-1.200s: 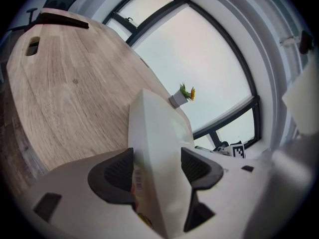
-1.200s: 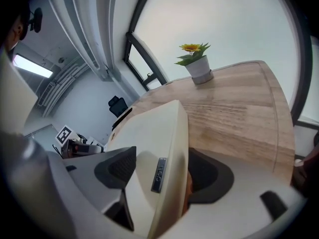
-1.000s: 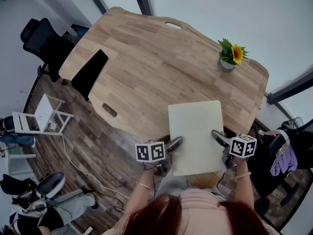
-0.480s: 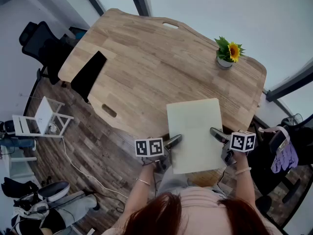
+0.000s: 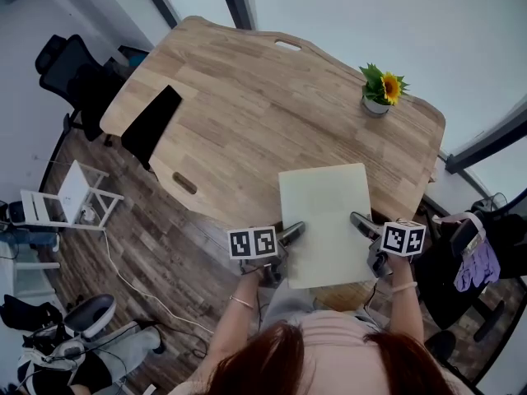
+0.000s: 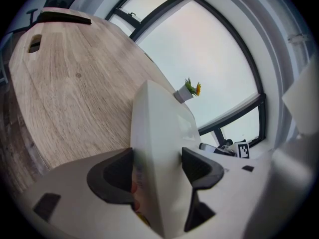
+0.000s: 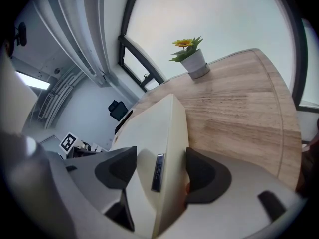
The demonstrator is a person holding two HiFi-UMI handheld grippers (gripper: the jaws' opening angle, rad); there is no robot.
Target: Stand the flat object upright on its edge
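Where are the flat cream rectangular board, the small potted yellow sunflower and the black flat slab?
flat cream rectangular board [image 5: 323, 219]: head view, centre of its broad face.
small potted yellow sunflower [image 5: 380, 91]: head view, its green leaves.
black flat slab [image 5: 153, 123]: head view, its centre.

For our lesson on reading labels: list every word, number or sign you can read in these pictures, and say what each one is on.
No text here can be read.
Small dark label on the flat object's edge: too blurred to read.
Faint print on its opposite edge: blurred, unreadable.
The marker cubes: black-and-white square patterns only, no words or numbers.
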